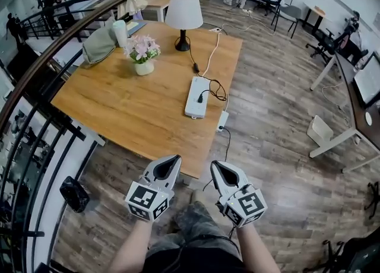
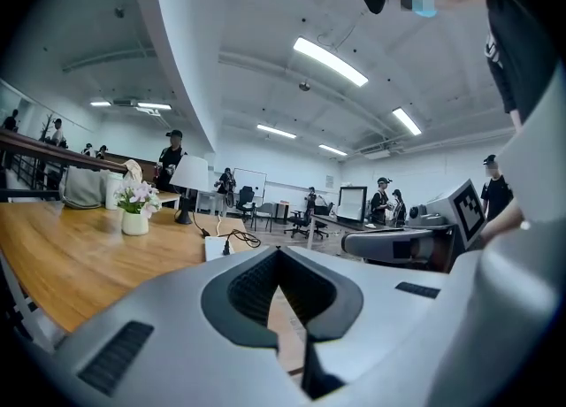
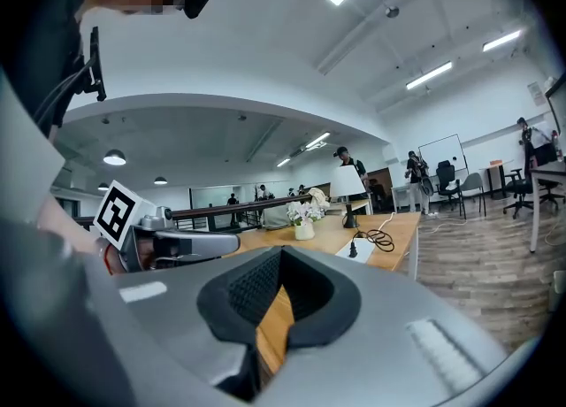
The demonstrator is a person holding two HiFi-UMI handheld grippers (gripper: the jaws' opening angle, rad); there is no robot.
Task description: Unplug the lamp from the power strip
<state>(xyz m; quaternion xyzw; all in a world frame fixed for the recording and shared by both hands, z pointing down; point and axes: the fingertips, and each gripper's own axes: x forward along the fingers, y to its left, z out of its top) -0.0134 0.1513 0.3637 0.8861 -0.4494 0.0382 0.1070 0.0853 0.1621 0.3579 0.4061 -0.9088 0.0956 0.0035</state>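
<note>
Black plug (image 1: 200, 97): ahead of my right gripper (image 1: 216, 165), in white power strip (image 1: 195, 105).
Jaws: left gripper (image 1: 176, 159) and right both together, empty.
Method: I open, pinch plug, pull straight.

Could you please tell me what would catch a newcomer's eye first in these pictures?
A white lamp stands at the far edge of the table, its black cord plugged into the power strip near the right side. A pot of pink flowers sits left of the lamp. The left gripper and right gripper hover shut and empty before the near edge.
</note>
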